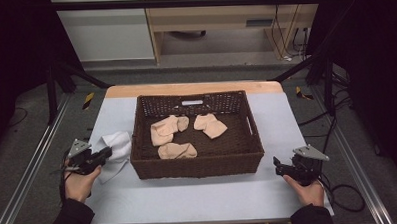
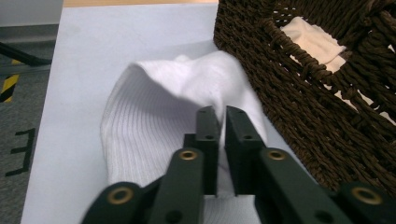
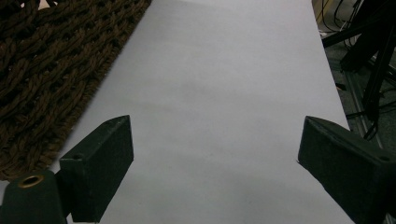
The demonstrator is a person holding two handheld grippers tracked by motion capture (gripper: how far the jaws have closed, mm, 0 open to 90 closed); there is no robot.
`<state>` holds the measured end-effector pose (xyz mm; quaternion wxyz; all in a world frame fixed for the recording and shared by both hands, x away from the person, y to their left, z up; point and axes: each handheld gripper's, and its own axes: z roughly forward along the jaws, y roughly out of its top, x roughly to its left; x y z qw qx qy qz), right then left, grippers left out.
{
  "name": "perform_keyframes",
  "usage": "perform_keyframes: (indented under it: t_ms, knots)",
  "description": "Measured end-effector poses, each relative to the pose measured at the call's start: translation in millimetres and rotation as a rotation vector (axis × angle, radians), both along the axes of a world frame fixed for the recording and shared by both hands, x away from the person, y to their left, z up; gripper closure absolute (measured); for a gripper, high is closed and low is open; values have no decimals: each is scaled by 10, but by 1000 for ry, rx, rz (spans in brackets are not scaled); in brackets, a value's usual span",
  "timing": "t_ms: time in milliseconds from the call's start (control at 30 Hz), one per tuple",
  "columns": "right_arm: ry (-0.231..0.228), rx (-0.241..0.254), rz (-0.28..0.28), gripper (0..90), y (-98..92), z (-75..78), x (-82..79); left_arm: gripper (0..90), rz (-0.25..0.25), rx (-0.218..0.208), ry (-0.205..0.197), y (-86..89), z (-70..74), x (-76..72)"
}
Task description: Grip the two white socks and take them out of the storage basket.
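Grey-topped table in a dark rig, floor and cables beyond. White sock lies crumpled on the table at the left, just beside the basket's left wall. Judging by looks: light, limp ribbed knit, not fragile or slippery; will sag and fold when lifted. Best pinch is a raised fold or the cuff edge, not the flat middle. Left tongs sit low over the sock, jaws nearly together with a slim gap, fabric under them; pads don't look clamped. Right tongs spread wide over bare table at near right, holding nothing. Brown wicker basket mid-table holds three beige socks, lying loose and apart.
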<state>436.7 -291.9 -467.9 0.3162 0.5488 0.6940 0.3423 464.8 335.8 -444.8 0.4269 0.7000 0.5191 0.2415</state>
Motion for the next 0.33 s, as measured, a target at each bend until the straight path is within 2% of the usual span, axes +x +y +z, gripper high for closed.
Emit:
perform_keyframes:
  t_ms: [167, 233, 333]
  knots:
    - [3, 5, 3, 105, -1, -4, -2, 510, 15, -38, -10, 42, -40, -62]
    - [1, 4, 2, 105, -9, -3, -5, 402, 17, -37, -26, 55, -44, -102]
    - [0, 9, 1, 104, -13, -1, -8, 339, 7, -29, -31, 89, -44, -172]
